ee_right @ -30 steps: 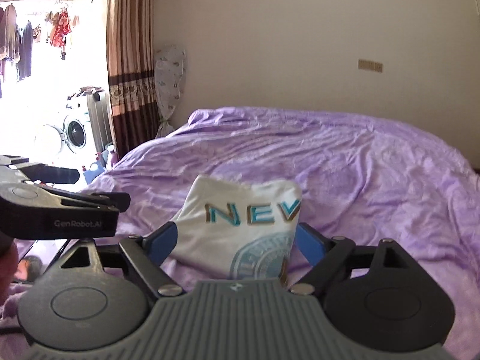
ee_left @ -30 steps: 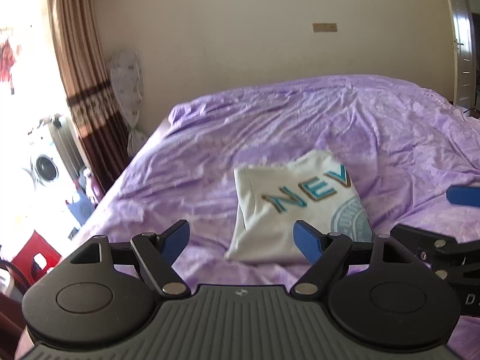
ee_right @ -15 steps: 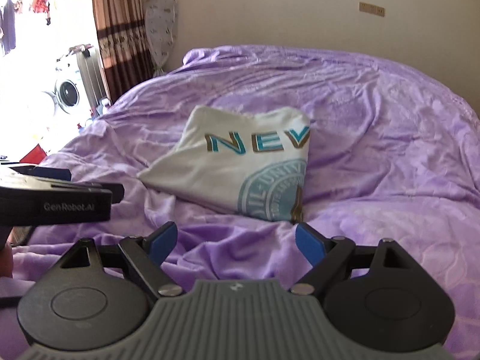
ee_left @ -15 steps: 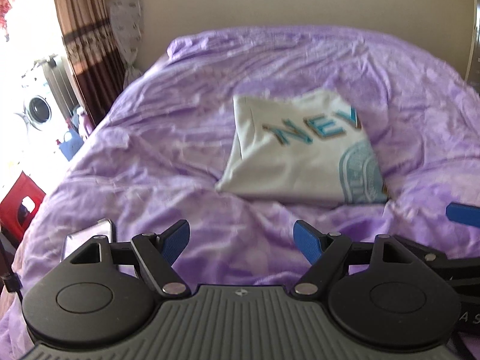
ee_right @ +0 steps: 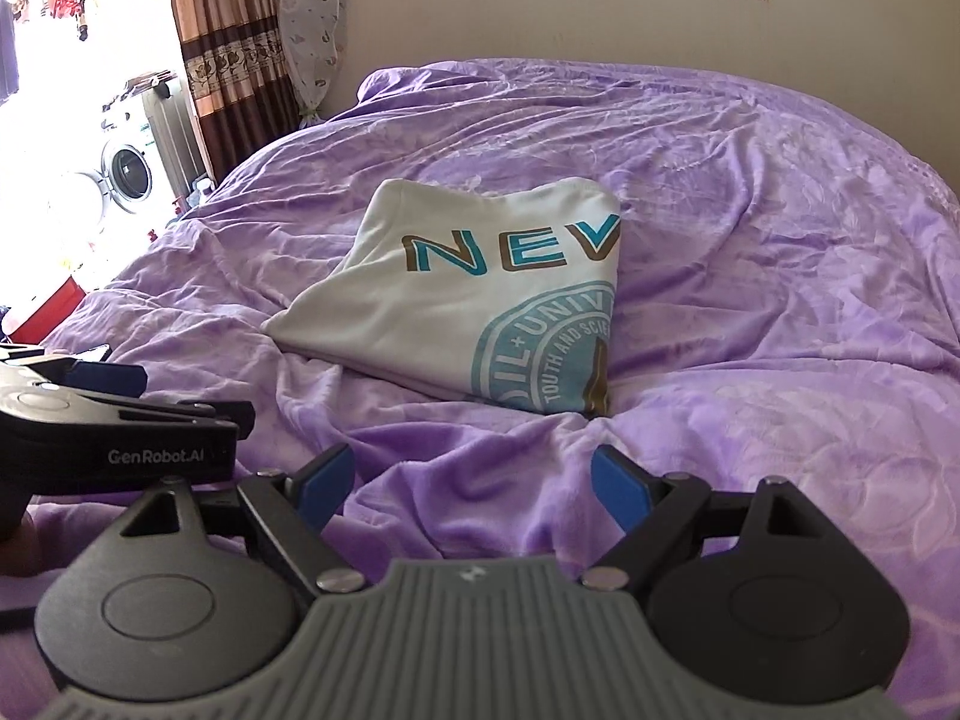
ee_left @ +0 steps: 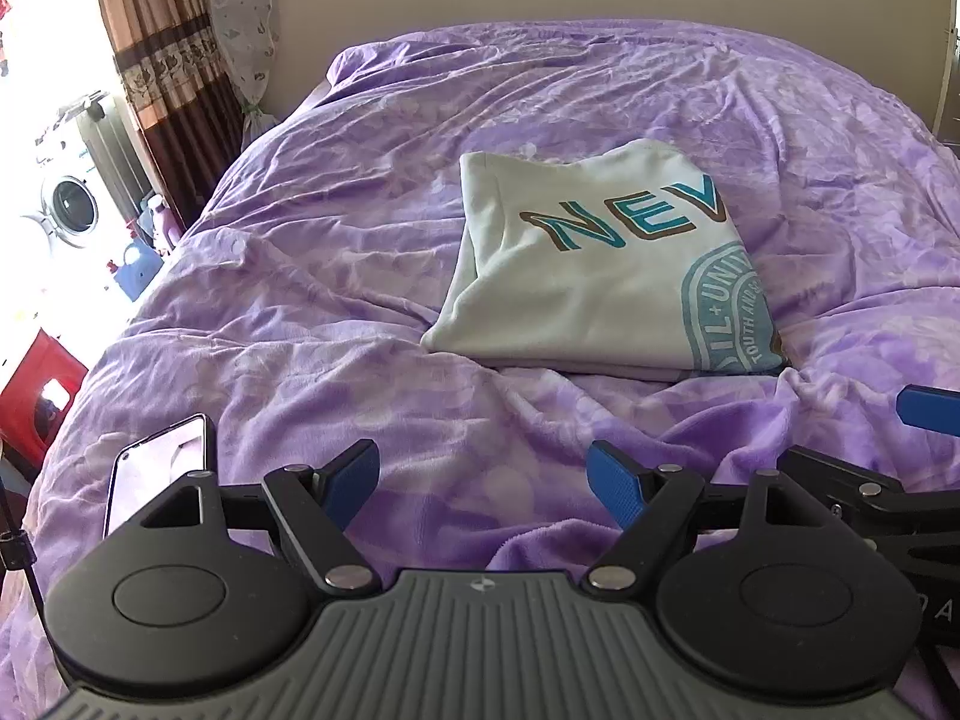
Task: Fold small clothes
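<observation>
At the near left edge of the bed (ee_left: 360, 312), a phone (ee_left: 159, 468) has come into view as both claws have drawn back from the shirt. The left claw (ee_left: 483, 480) hangs wide open and empty over bare purple cover; a second ago its pads flanked the garment's near edge. The folded shirt (ee_left: 600, 276) lies flat mid-bed, print upward, well clear of both claws. The right claw (ee_right: 465, 489) is likewise spread wide, gripping nothing. Released and squared, this shirt looks finished, so the fold is likely complete.
</observation>
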